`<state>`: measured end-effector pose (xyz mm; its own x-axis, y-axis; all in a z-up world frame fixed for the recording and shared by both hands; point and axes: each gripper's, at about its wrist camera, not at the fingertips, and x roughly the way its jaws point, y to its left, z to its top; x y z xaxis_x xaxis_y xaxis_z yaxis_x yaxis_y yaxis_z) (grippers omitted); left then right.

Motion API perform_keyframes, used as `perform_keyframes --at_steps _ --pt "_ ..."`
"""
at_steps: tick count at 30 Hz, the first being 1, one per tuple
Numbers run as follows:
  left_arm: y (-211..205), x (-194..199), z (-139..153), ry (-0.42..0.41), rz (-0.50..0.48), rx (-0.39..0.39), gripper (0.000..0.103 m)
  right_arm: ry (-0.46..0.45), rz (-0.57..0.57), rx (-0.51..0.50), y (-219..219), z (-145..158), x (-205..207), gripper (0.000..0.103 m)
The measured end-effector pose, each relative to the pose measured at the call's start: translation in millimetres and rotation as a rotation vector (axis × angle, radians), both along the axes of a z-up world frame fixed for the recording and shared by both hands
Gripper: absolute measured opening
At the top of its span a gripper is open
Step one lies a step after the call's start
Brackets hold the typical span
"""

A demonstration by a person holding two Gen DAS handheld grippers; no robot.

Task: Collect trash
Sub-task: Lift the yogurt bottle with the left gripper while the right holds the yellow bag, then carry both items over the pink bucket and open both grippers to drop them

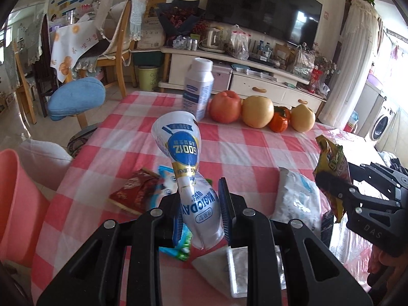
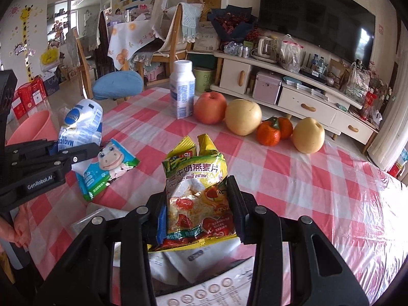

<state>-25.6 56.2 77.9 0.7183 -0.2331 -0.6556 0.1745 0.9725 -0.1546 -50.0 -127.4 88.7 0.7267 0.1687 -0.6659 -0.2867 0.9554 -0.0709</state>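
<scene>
Left gripper [image 1: 201, 204] clamps white pouch [image 1: 183, 153] | right gripper [image 2: 199, 204] clamps yellow packet [image 2: 196, 193] | pink bin [image 1: 15, 204] beside table's left edge

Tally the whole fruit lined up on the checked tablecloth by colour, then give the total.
Red-orange round apple: 1
Pale yellow round pears: 2
Bright orange tangerines: 2
Total: 5
</scene>
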Motion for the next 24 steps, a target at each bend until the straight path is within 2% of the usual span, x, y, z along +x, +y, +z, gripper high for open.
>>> perform_keyframes --at_steps 11,17,24 --pt "73.5 -3.4 12.5 -0.025 0.101 -0.061 0.026 0.01 0.079 -0.064 74.6 -3.9 -1.8 0.042" --pt "120.5 -10.1 25.7 -0.051 0.188 -0.089 0.026 -0.001 0.134 -0.014 121.3 10.5 -2.4 0.041" --pt "203.9 -17.8 37.4 -0.08 0.352 -0.137 0.026 -0.016 0.287 0.029 209.4 37.0 -1.0 0.041"
